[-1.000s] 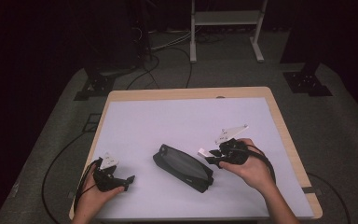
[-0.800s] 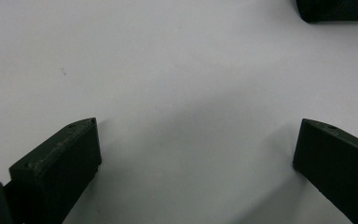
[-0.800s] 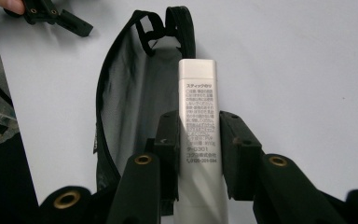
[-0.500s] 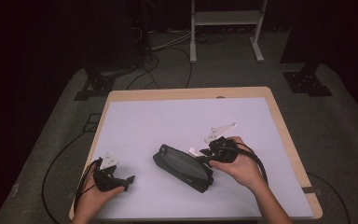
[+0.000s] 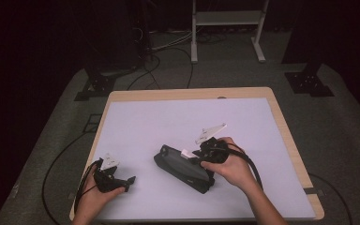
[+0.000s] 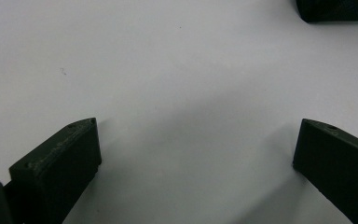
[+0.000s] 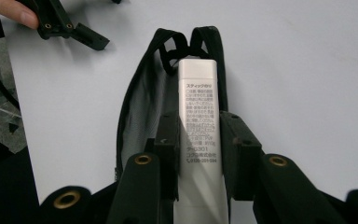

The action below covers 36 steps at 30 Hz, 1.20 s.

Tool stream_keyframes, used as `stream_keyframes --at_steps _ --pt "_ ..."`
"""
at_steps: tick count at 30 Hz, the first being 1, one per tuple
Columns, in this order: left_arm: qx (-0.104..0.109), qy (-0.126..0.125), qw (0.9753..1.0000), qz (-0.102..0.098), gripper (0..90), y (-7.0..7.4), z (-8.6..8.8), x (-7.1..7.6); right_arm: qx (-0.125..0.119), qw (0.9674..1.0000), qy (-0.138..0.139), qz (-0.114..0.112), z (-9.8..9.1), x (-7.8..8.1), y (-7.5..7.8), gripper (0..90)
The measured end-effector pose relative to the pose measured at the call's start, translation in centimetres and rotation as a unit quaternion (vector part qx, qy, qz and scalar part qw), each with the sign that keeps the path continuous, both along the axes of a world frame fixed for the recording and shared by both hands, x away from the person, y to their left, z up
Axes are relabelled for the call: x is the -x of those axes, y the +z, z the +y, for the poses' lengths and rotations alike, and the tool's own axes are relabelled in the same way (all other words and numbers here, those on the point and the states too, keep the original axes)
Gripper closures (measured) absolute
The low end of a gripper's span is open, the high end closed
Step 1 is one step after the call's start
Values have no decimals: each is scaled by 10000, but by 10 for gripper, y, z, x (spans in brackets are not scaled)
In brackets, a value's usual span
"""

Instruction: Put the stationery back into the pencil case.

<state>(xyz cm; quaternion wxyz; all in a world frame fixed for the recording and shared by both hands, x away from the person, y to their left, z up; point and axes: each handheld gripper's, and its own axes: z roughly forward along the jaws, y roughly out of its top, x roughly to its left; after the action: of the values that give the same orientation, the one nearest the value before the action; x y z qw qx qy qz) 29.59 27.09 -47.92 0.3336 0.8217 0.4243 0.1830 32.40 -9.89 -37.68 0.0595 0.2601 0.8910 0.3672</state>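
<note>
A black zip pouch (image 5: 180, 168) lies at the middle front of the white mat (image 5: 168, 122). My right gripper (image 5: 193, 156) holds a white glue stick (image 7: 197, 126) with printed text, its jaws shut on both sides of the stick, directly above the black pouch (image 7: 144, 102). The stick's tip (image 5: 186, 153) shows white over the pouch. My left gripper (image 5: 127, 181) rests low on the mat at the front left, open, with nothing between its fingers (image 6: 70, 154). A corner of the pouch (image 6: 335, 9) shows at the top right of the left gripper view.
The wooden table's edge (image 5: 286, 136) frames the mat. Cables trail from both grippers off the front. Beyond the table lie floor cables (image 5: 154, 70), a black stand base (image 5: 309, 82) and a white frame's legs (image 5: 225, 28).
My right gripper has carried the glue stick leftward, from beside the pouch's right end to over the pouch. The left gripper has stayed put.
</note>
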Motion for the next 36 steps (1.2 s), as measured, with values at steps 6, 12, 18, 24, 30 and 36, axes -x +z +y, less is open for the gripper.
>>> stream_keyframes --at_steps 6,12,18,24,30,36 --pt "-20 -13 10000 7 0 0 0 0 24 10000 68 17 10 -2 -5 692" --pt "-19 -13 10000 9 0 0 0 0 31 9999 112 56 18 -3 -9 692" --pt "-20 -13 10000 6 0 0 0 0 82 9999 128 68 26 -3 -15 692" --pt "-7 -5 10000 4 0 0 0 0 196 9997 103 69 32 -4 -22 692" --pt "-6 -3 10000 2 0 0 0 0 284 9995 124 78 37 -5 -27 692" --pt "-5 -4 10000 4 0 0 0 0 359 9992 119 86 41 -4 -31 692"
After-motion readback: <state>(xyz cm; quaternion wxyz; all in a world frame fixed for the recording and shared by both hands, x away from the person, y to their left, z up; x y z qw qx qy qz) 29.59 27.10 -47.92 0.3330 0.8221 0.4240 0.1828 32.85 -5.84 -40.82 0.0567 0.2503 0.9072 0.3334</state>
